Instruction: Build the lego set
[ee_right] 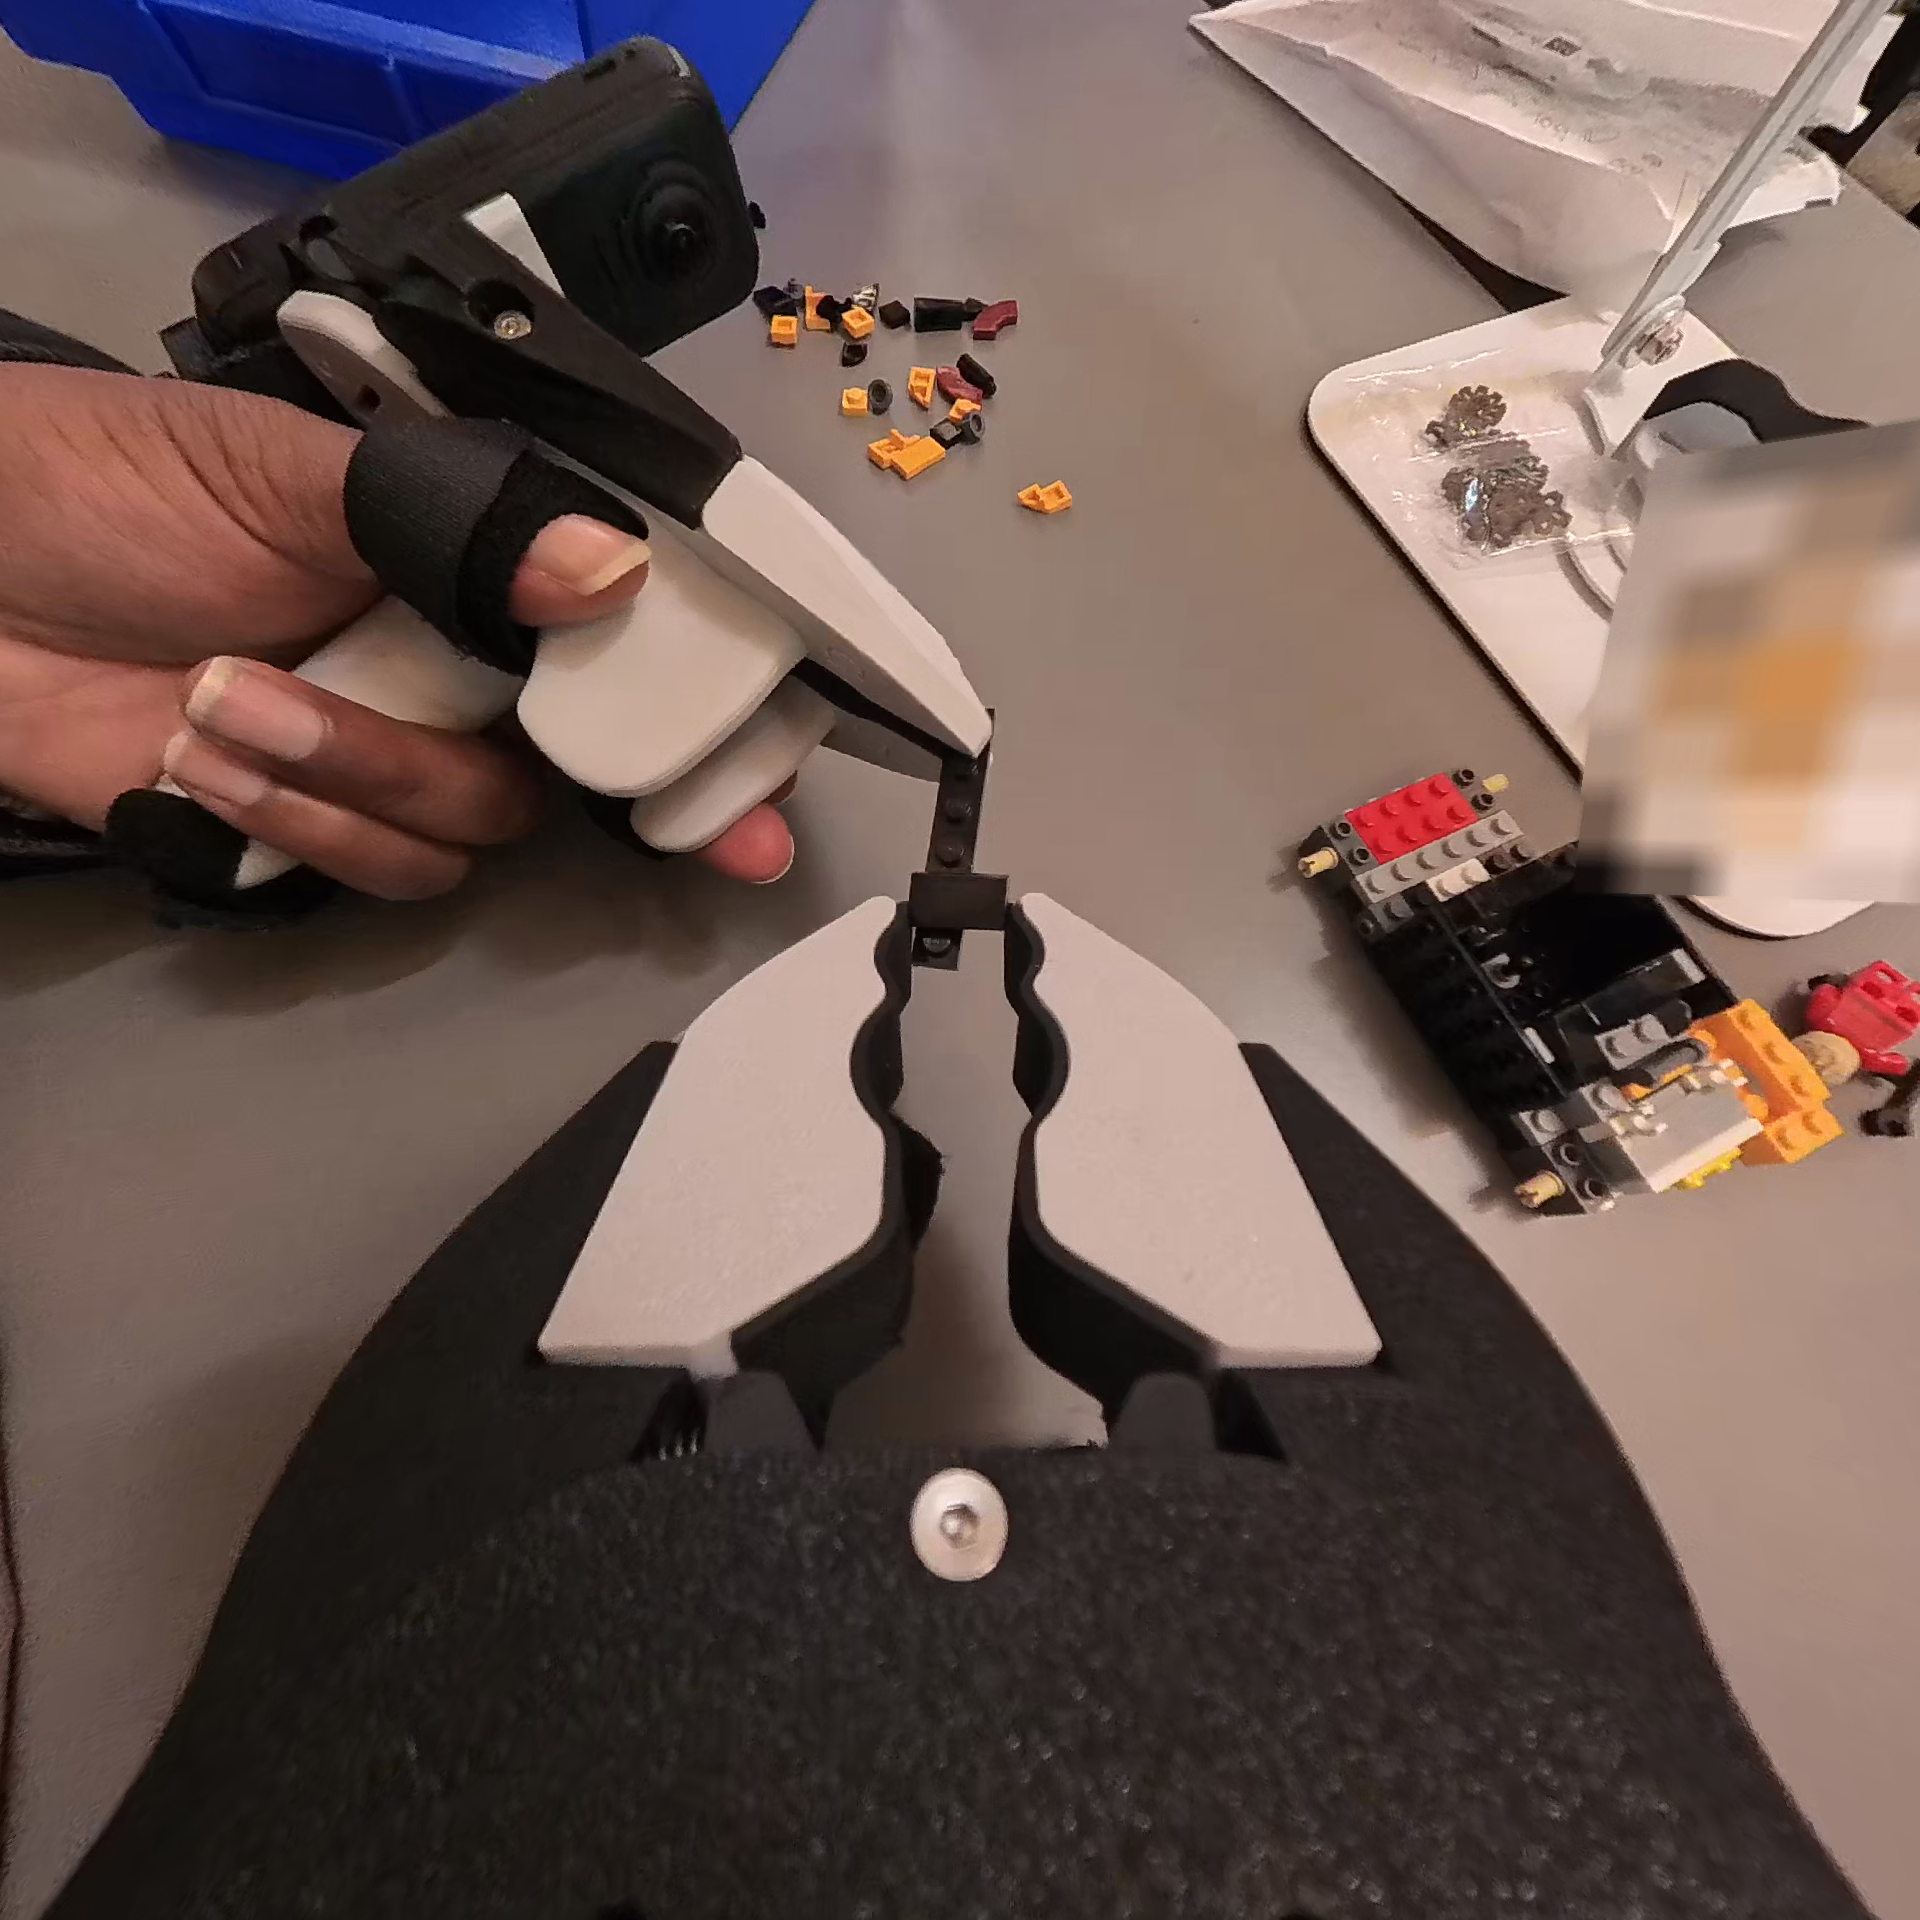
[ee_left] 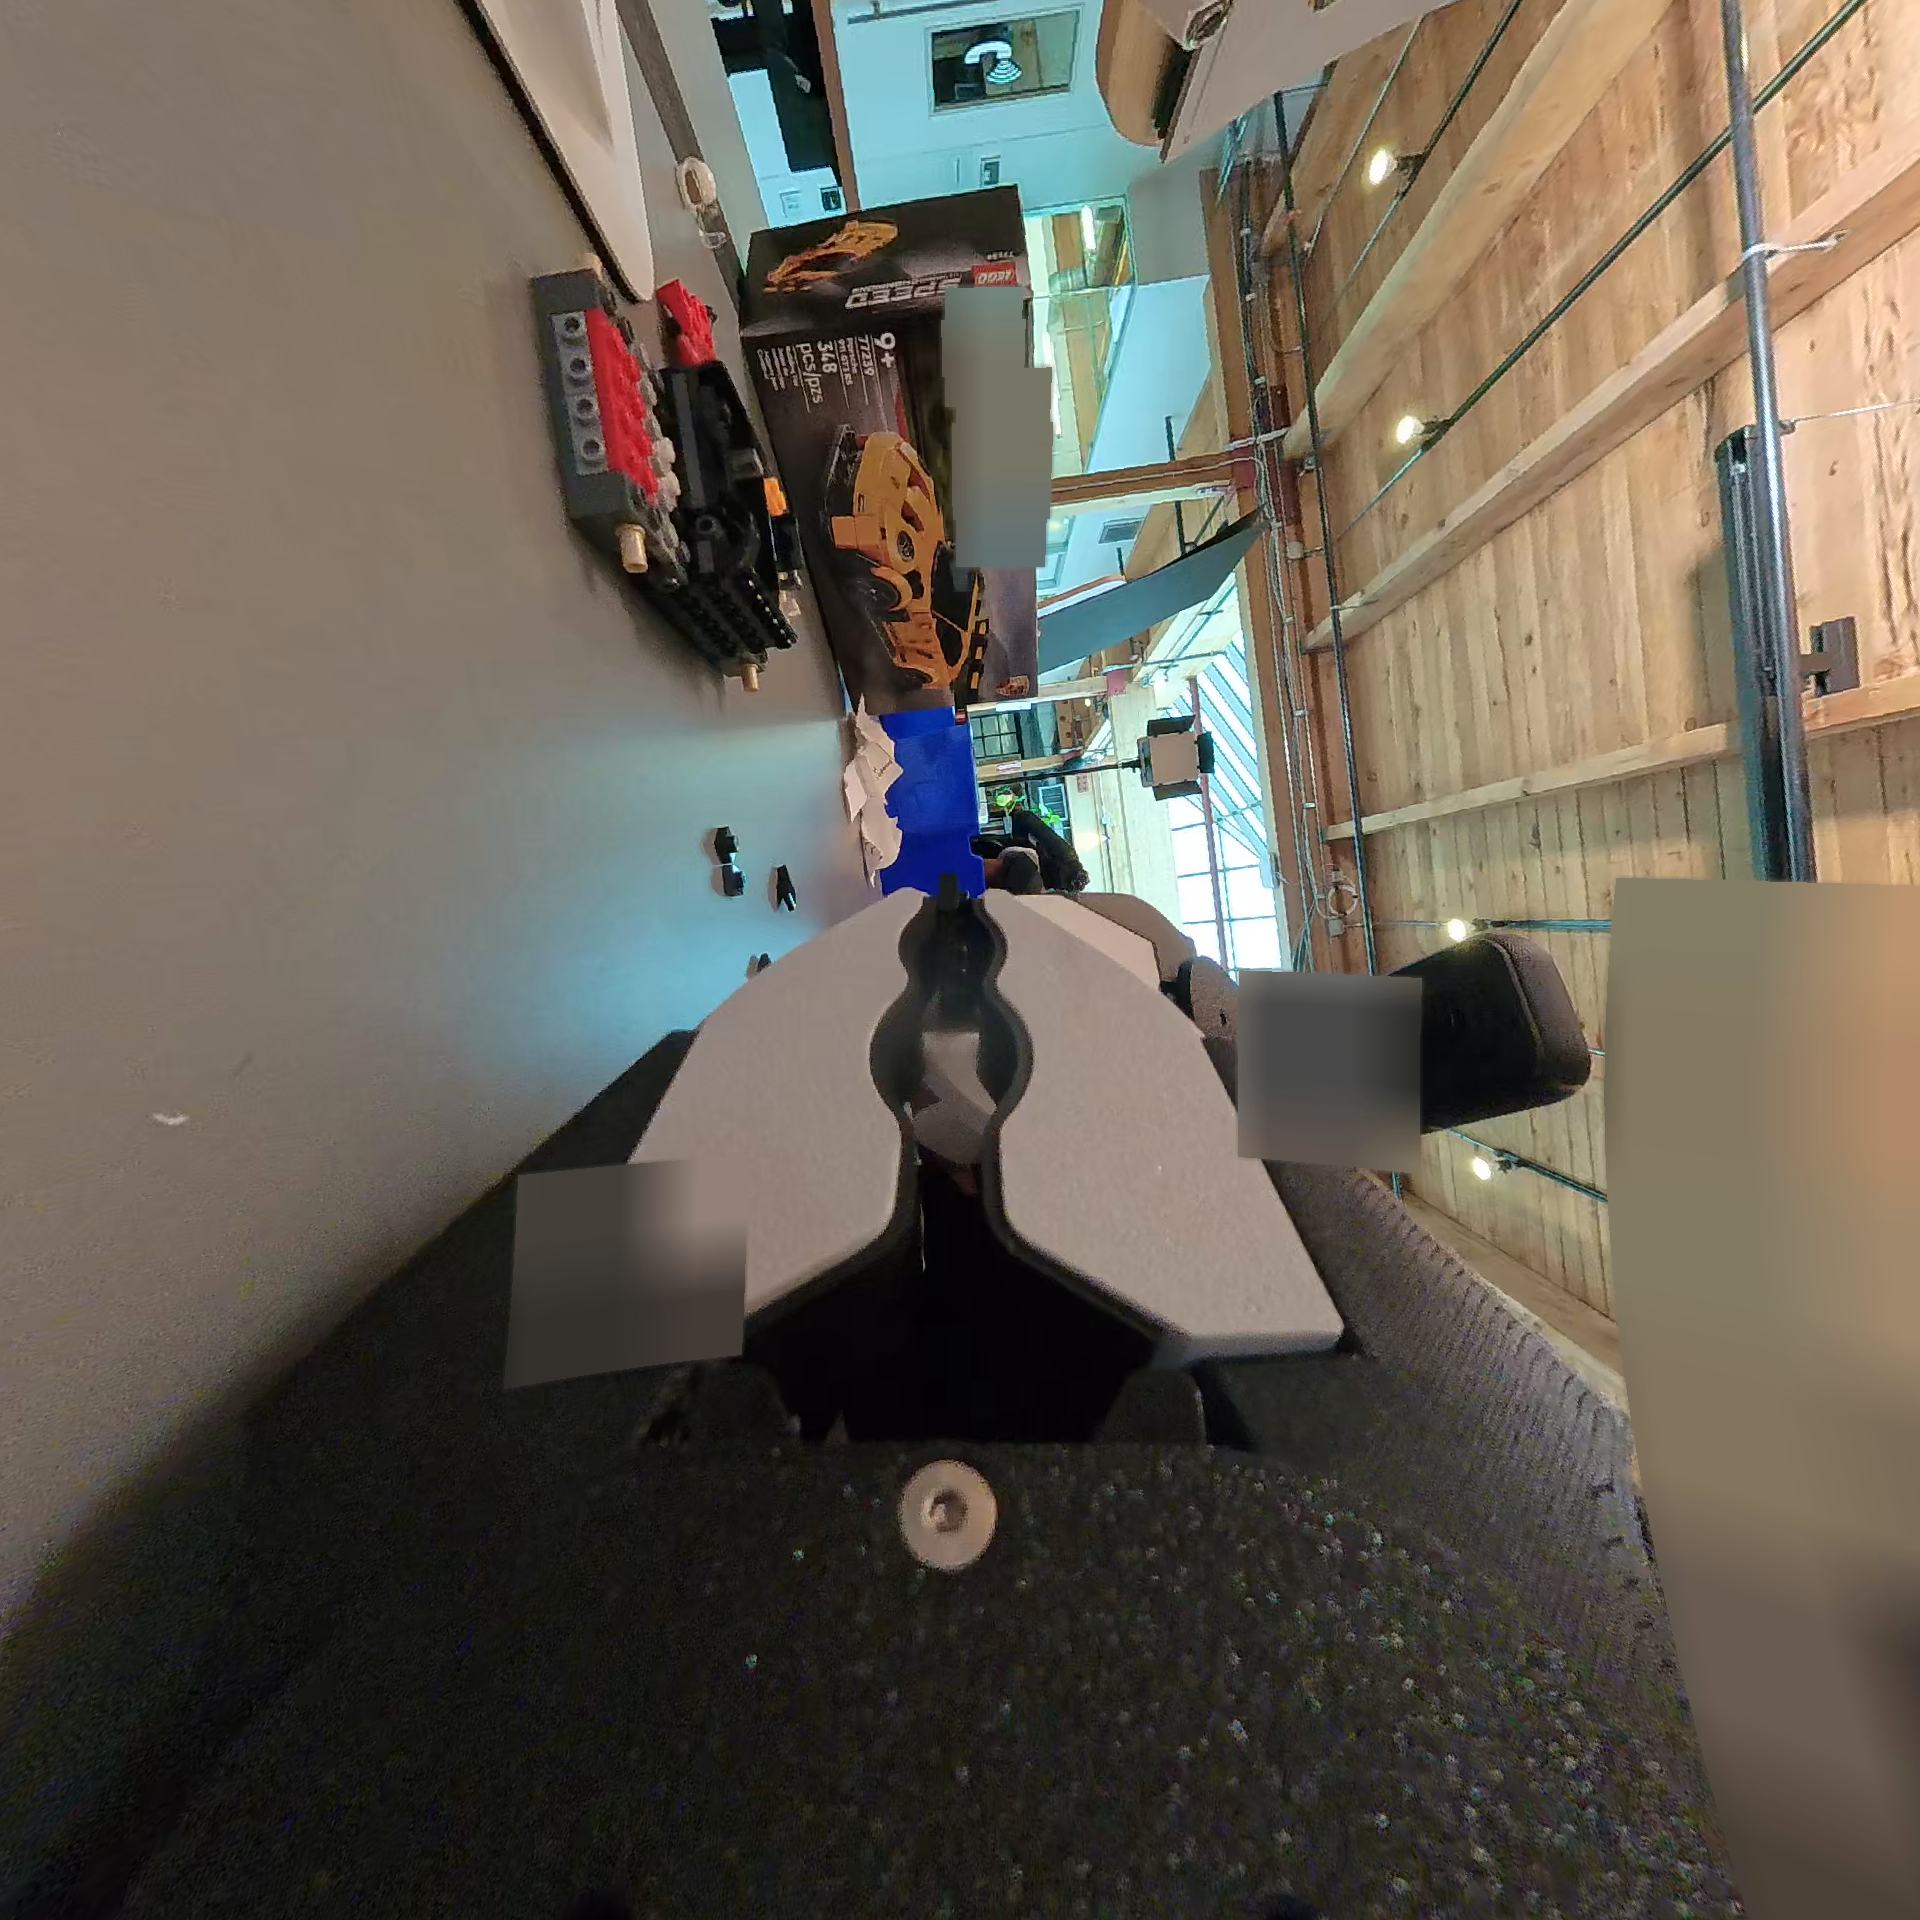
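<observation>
The left gripper [ee_right: 971, 732] clenches the far end of a black studded strip [ee_right: 961, 805], steadying it while the right gripper [ee_right: 958, 914] grasps a small black brick [ee_right: 958, 900] between its tips, apparently seating it.

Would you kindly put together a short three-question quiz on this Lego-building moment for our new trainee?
1. True or false: the left tool and the right tool each grip part of the same small black assembly.
2. Multiple choice: the black clip piece at the right tool's tips sits on A) a long black studded plate, B) a red brick, C) a wheel.
3. Fill in: on the grey table, the partly built car chassis lies to the ____ of the right tool in the right wrist view.

Key: 1 true; 2 A; 3 right.
</observation>
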A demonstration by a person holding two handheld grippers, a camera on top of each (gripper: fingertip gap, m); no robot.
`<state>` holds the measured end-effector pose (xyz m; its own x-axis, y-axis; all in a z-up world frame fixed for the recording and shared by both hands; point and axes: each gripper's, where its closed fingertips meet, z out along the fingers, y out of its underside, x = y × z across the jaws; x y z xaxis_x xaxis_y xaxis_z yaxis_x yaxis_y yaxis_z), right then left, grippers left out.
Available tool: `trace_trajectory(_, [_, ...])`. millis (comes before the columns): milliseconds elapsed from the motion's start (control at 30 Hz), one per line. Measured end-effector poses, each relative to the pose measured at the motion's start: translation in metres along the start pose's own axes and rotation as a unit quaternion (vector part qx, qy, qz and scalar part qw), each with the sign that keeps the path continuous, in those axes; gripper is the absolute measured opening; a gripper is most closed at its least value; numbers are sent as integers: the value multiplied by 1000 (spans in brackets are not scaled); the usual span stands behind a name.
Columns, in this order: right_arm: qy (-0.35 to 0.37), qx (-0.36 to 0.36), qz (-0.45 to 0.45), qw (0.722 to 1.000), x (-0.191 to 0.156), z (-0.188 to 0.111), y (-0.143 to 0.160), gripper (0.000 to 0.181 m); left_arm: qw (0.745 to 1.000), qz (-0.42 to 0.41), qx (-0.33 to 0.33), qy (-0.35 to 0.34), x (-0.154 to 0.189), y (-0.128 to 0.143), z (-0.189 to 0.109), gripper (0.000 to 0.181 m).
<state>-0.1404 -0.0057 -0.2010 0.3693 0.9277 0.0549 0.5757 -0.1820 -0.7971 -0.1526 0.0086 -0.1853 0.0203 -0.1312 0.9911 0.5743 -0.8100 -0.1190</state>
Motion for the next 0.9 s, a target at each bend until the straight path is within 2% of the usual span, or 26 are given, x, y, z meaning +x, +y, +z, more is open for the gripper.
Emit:
trace_trajectory(300, [-57, 18, -2, 998, -3, -4, -1, 16, 1000, 1, -2, 4, 2, 1, 0, 5])
trace_trajectory(467, [-58, 20, -14, 998, -6, -5, -1, 16, 1000, 0, -1, 3, 1, 1, 0, 5])
trace_trajectory(567, [-34, 16, -35, 999, -6, -4, -1, 16, 1000, -1, -1, 1, 0, 1, 0, 5])
trace_trajectory(733, [-29, -4, -56, 998, -7, 0, -1, 16, 1000, -1, -9, -3, -1, 4, 2, 5])
trace_trajectory(900, [-78, -44, -103, 991, -9, -3, 3, 16, 1000, 0, -20, -7, -2, 9, 3, 5])
